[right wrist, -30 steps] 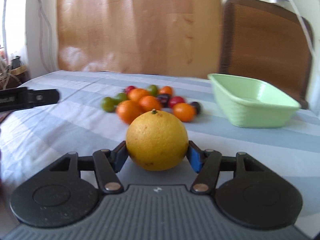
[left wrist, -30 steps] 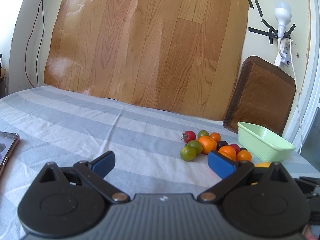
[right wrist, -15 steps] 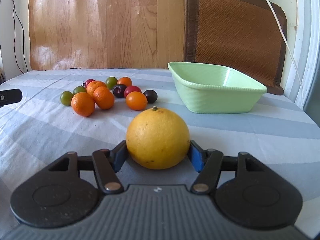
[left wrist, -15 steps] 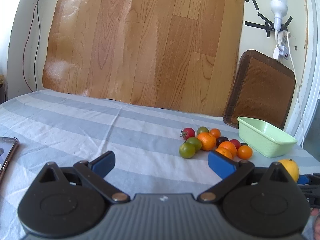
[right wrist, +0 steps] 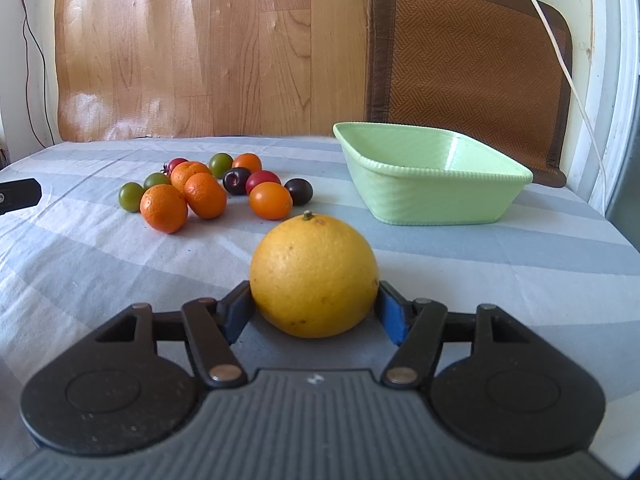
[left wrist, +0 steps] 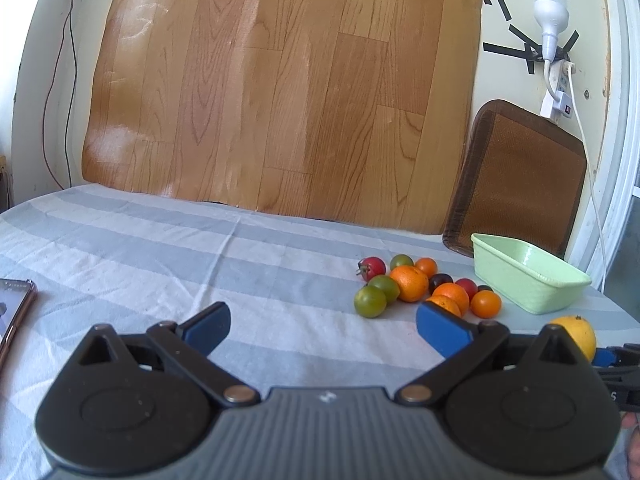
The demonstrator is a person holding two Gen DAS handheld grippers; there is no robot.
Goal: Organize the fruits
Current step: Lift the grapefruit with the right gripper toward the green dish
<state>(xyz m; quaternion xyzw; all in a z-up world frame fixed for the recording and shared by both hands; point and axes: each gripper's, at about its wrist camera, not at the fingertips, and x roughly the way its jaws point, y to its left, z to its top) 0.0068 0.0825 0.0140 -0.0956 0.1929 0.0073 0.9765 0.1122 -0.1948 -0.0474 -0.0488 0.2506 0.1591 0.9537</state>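
Leftmost, a phone is seen at the edge of the striped counter. Next, the left claw is held spread wide, nothing between its blue pads. Further right, a cluster of small fruits is gathered on the cloth. Beyond it, a yellow orange is clamped by the right claw, near the green basket.
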